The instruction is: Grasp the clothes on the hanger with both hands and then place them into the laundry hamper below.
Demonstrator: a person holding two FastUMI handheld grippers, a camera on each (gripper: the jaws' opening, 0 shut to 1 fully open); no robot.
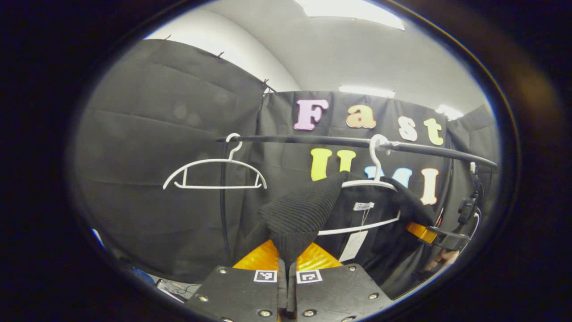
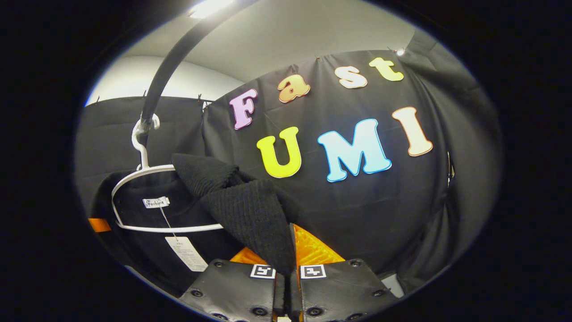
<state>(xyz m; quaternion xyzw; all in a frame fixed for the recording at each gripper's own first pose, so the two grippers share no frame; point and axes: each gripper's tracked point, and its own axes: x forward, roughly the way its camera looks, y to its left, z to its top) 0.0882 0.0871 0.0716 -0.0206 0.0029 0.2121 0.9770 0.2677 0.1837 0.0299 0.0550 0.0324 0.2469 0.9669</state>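
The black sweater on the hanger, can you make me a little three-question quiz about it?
1. True or false: both grippers are shut on the black knit sweater.
2. How many white hangers show on the rail in the left gripper view?
3. Multiple choice: the sweater is A) in a hamper, B) draped on the white hanger, C) on the floor.

Key: 1 true: the left gripper and right gripper each pinch a fold. 2 two: one is the bare hanger. 3 B.
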